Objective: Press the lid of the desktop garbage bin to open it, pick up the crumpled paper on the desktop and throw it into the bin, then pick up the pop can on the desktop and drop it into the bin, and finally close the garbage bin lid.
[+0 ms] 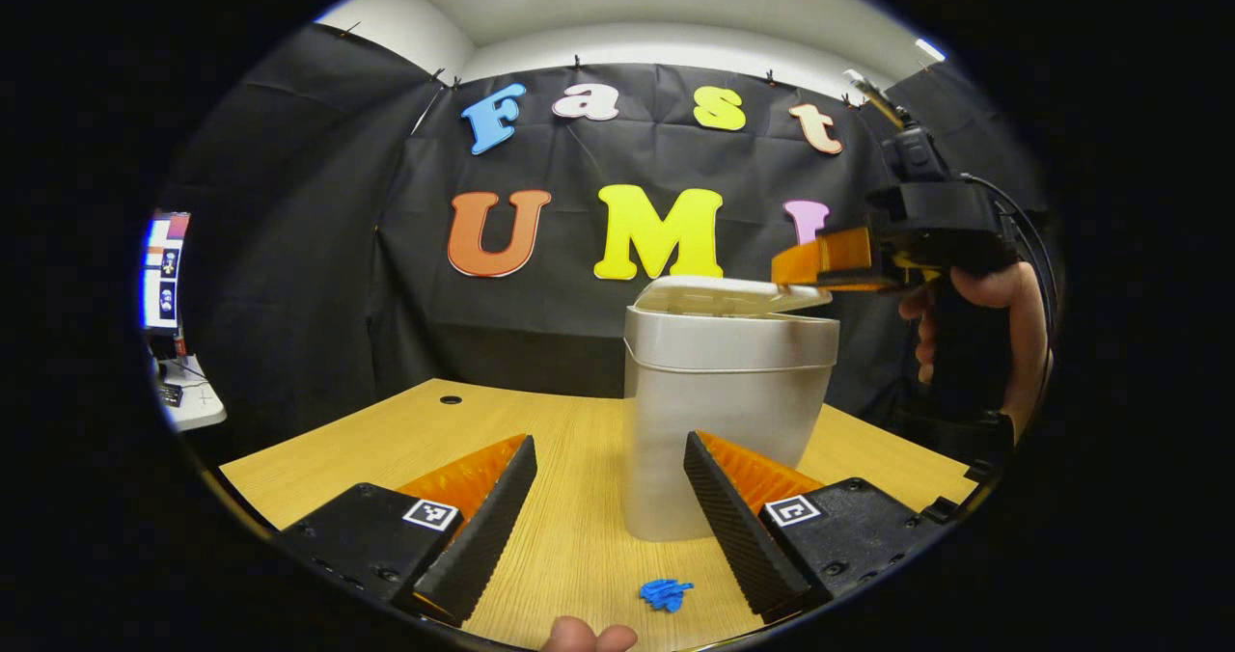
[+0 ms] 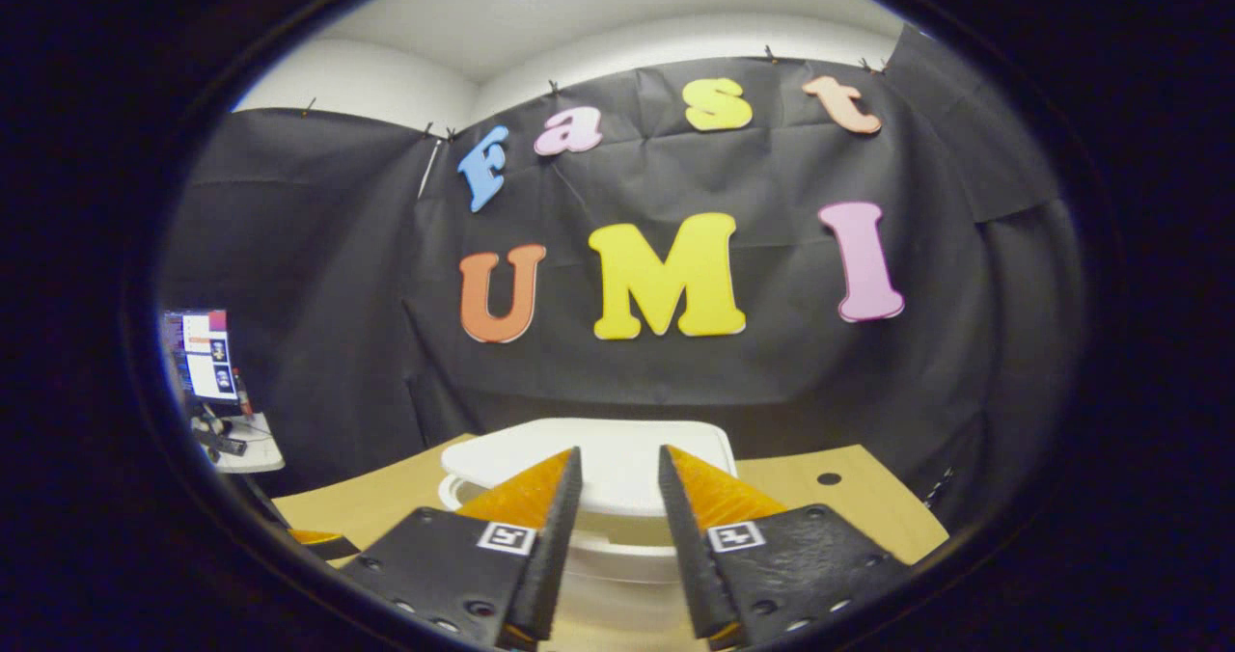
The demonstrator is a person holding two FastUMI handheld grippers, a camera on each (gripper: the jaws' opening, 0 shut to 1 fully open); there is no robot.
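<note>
Bin [image 1: 719, 411] lid [image 1: 724, 297] under right hand-held gripper [image 1: 806, 264], maybe touching; both hand-held grippers open.

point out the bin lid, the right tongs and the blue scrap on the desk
bin lid [image 1: 728, 297], left gripper view, on its top face
right tongs [image 1: 796, 266], left gripper view, at the fingertips over the lid's right edge
blue scrap [image 1: 665, 593], left gripper view, middle of the scrap

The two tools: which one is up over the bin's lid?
The right tool, held by a hand, hangs just above the white plastic bin's lid. The left tool sits low above the wooden desk, fingers spread.
</note>
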